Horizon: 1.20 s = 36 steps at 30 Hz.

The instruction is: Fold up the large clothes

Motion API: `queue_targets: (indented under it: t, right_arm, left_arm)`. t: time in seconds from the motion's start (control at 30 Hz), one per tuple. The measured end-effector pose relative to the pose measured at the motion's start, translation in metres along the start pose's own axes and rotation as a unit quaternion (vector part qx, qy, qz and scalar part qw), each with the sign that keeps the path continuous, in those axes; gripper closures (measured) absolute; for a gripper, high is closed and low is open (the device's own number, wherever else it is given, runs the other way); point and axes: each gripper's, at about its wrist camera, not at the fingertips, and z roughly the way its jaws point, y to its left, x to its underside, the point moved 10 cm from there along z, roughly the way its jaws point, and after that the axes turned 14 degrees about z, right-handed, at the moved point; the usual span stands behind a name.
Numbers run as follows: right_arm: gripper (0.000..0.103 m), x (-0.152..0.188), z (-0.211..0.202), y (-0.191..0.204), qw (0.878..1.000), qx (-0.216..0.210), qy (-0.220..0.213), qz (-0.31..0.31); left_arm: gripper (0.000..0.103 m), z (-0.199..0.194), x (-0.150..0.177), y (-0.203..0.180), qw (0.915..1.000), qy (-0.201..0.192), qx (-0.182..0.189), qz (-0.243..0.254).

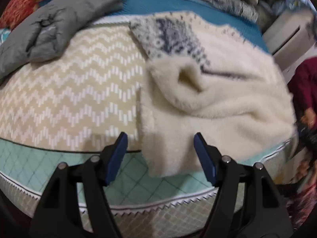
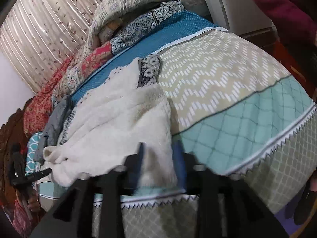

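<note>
folding looks mid-way: the cream fleece sweater (image 1: pixel 208 99) lies bunched on the zigzag bedspread (image 1: pixel 69 91), hem hanging over the bed's edge. left gripper (image 1: pixel 160 152) gapes wide, empty. right gripper (image 2: pixel 158 158) straddles the hem, part-open, grip unclear. next, pinch both corners.

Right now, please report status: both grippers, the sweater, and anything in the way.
Left gripper open, empty, above cream sweater hem. Right gripper part open, sweater edge between jaws, grip unclear. Sweater half folded on bedspread. Grey garment lies apart.
</note>
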Motion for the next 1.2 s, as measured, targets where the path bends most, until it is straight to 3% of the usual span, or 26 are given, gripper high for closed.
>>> queue_targets:
  t: [0.03,0.1,0.13,0.17,0.33,0.4,0.47,0.5,0.57,0.63,0.7,0.77,0.8,0.87,0.93,1.0,1.03,1.1,1.13,1.2]
  right_arm:
    - [0.066,0.001,0.007,0.005,1.000,-0.005,0.010,-0.004]
    - [0.069,0.010,0.019,0.015,0.999,-0.026,0.045,-0.008]
    - [0.099,0.014,0.021,0.018,0.998,-0.025,0.056,-0.012]
    - [0.103,0.018,0.018,0.022,0.998,-0.017,0.056,-0.025]
    - [0.103,0.025,-0.029,0.011,0.999,0.009,0.008,-0.039]
    - [0.103,0.043,-0.021,-0.008,0.998,0.031,0.033,-0.032]
    - [0.103,0.060,0.000,-0.022,0.996,0.053,0.058,-0.029]
    - [0.103,0.065,0.008,-0.025,0.996,0.057,0.062,-0.032]
    - [0.103,0.060,0.004,-0.024,0.997,0.049,0.050,-0.022]
    - [0.095,0.047,-0.017,-0.021,0.999,0.037,0.024,-0.019]
    - [0.078,0.030,-0.040,-0.020,0.998,0.045,-0.023,-0.039]
    - [0.054,0.015,-0.060,-0.019,0.996,0.043,-0.055,-0.046]
    - [0.051,0.007,-0.068,-0.012,0.996,0.029,-0.067,-0.052]
    - [0.048,-0.005,-0.064,0.003,0.994,0.021,-0.068,-0.077]
    - [0.048,-0.013,-0.048,0.015,0.993,0.032,-0.058,-0.100]
    - [0.048,-0.015,-0.014,0.035,0.994,0.007,-0.013,-0.107]
    - [0.048,-0.015,-0.001,0.037,0.994,0.006,0.003,-0.109]
    - [0.048,-0.019,0.039,0.037,0.991,0.041,0.028,-0.121]
    - [0.049,-0.030,0.062,0.024,0.986,0.099,0.011,-0.131]
    - [0.049,-0.043,0.083,0.003,0.981,0.153,-0.009,-0.116]
  left_arm:
    - [0.054,0.007,0.002,0.001,1.0000,0.005,0.000,-0.003]
    - [0.090,0.016,0.007,-0.004,0.9987,0.023,0.037,-0.027]
    - [0.091,0.014,0.009,-0.006,0.9976,0.023,0.051,-0.040]
    - [0.092,0.004,0.010,-0.006,0.9981,0.013,0.047,-0.038]
    - [0.093,-0.041,0.039,-0.009,0.9969,0.021,0.068,-0.034]
    - [0.091,-0.032,0.047,-0.004,0.9963,0.039,0.064,-0.042]
    - [0.084,0.000,0.059,0.006,0.9954,0.078,0.039,-0.042]
    - [0.075,0.013,0.064,0.010,0.9941,0.092,0.033,-0.046]
    - [0.074,0.016,0.065,0.012,0.9942,0.084,0.035,-0.058]
    - [0.074,-0.009,0.059,0.013,0.9978,0.051,0.027,-0.034]
    - [0.074,-0.035,0.056,0.024,0.9997,0.019,-0.009,-0.010]
    - [0.074,-0.054,0.055,0.034,0.9996,-0.004,-0.028,-0.004]
    - [0.074,-0.060,0.052,0.034,0.9996,-0.012,-0.023,-0.004]
    - [0.074,-0.062,0.043,0.027,0.9998,-0.012,0.011,0.007]
    - [0.074,-0.054,0.030,0.003,0.9967,0.001,0.080,0.012]
    - [0.076,-0.044,0.014,-0.017,0.9915,0.008,0.129,0.004]
    - [0.089,-0.035,0.004,-0.025,0.9908,0.012,0.135,0.004]
    - [0.099,-0.005,-0.022,-0.021,0.9958,0.024,0.088,0.004]
    - [0.099,0.007,-0.032,-0.013,0.9982,0.025,0.055,0.000]
    - [0.099,0.047,-0.050,0.022,0.9983,0.045,-0.025,-0.027]
